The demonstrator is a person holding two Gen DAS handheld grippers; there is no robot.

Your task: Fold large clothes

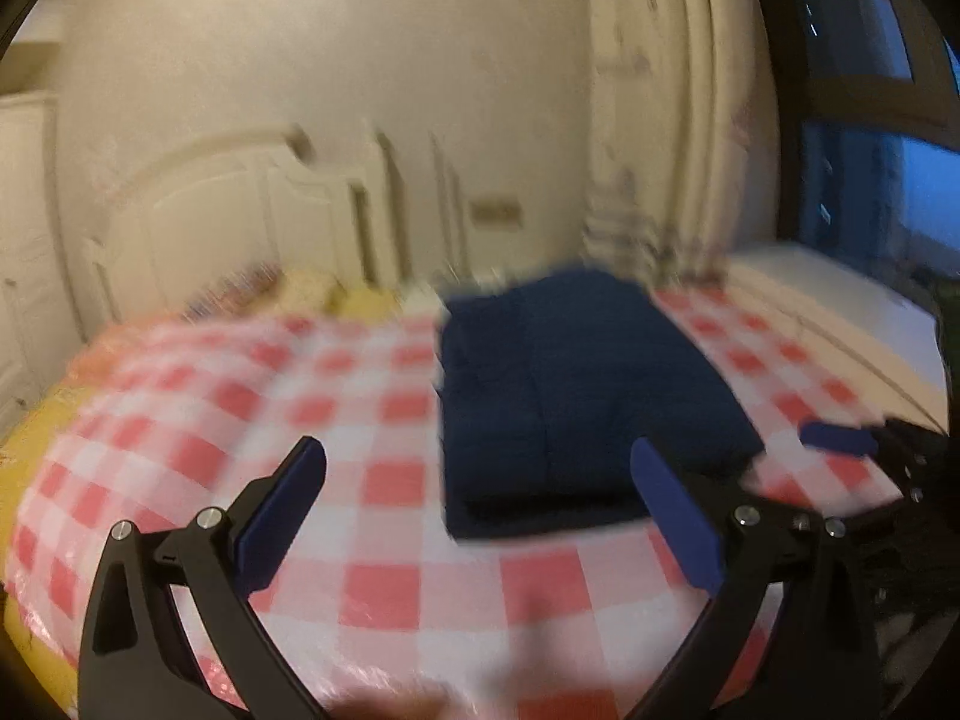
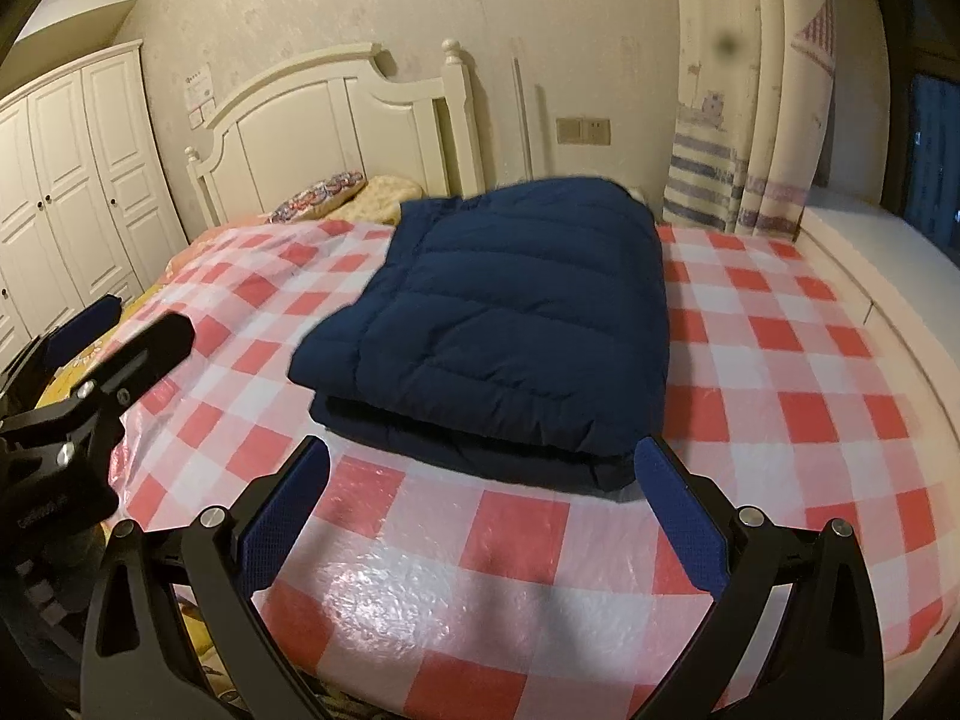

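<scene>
A navy blue puffer jacket (image 2: pixel 510 324) lies folded into a thick rectangle on the red-and-white checked plastic sheet (image 2: pixel 780 360) that covers the bed. In the blurred left wrist view the jacket (image 1: pixel 570 396) lies ahead and to the right. My left gripper (image 1: pixel 480 510) is open and empty, above the sheet just short of the jacket's near edge. My right gripper (image 2: pixel 480 510) is open and empty, close to the jacket's near edge. The left gripper also shows at the left of the right wrist view (image 2: pixel 114 342). The right gripper's blue pad (image 1: pixel 840 438) shows at the right of the left wrist view.
A white headboard (image 2: pixel 336 114) and pillows (image 2: pixel 336 195) stand at the far end of the bed. A white wardrobe (image 2: pixel 66 192) is at the left. A curtain (image 2: pixel 750 120), a white window ledge (image 2: pixel 870 252) and a dark window (image 1: pixel 870 120) are at the right.
</scene>
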